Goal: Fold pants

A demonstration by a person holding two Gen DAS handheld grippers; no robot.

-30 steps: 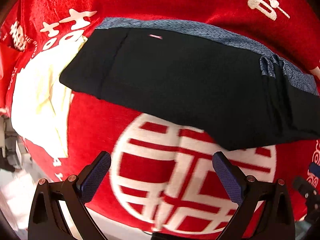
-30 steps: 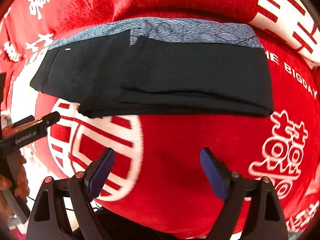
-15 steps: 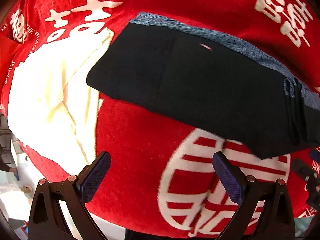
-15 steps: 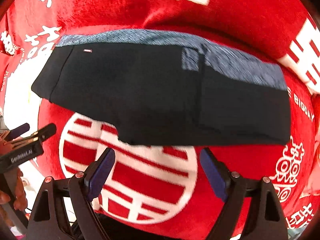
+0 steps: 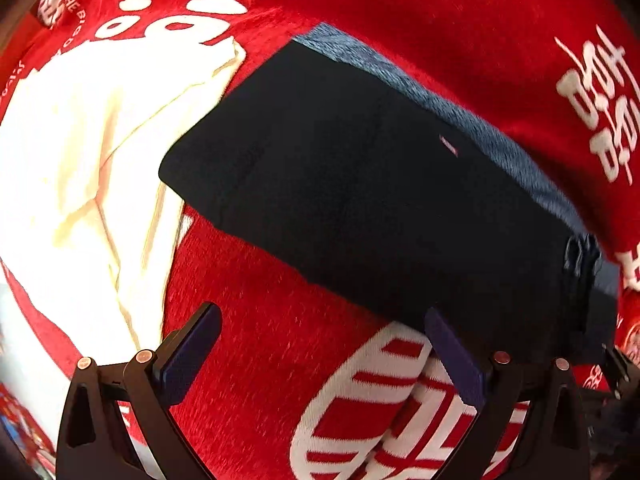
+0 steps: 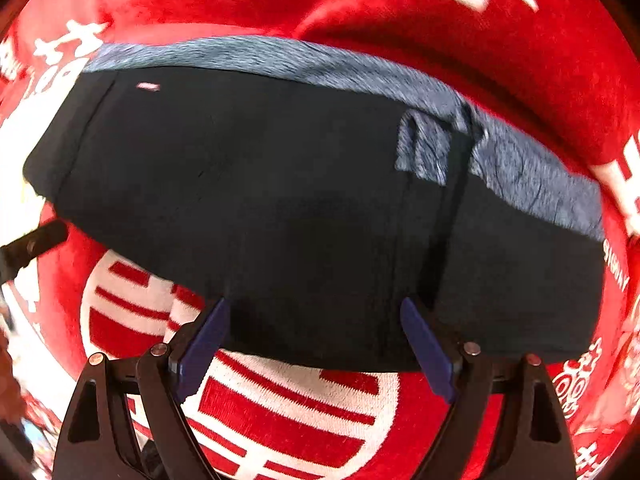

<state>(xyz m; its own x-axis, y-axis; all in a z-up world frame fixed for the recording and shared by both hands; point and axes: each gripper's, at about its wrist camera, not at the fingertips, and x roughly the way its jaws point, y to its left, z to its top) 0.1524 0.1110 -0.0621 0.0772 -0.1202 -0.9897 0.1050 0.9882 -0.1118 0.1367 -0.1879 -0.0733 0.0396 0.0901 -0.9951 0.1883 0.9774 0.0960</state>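
Folded black pants [image 5: 360,208] lie flat on a red blanket [image 5: 260,340], with a grey-blue strip [image 5: 460,108] showing along their far edge. My left gripper [image 5: 322,320] hangs open above the blanket at the pants' near edge, with its right fingertip [image 5: 438,322] over the hem and only red cloth between its fingers. In the right wrist view the pants [image 6: 300,200] fill the middle. My right gripper [image 6: 314,312] stands open with both fingertips over the near edge of the black fabric, not pressing it. A small pale label [image 6: 148,87] sits near the far left corner.
A cream-white garment [image 5: 80,160] lies on the blanket to the left of the pants. The red blanket [image 6: 400,0] bears large white characters and a round white emblem [image 6: 280,400] near me. The black tip of the left tool [image 6: 36,240] shows at the left edge.
Both views have closed in on the pants, which now sit larger and lower in frame. The fingertips, earlier over bare red blanket, now reach the near hem. Both grippers stayed open.
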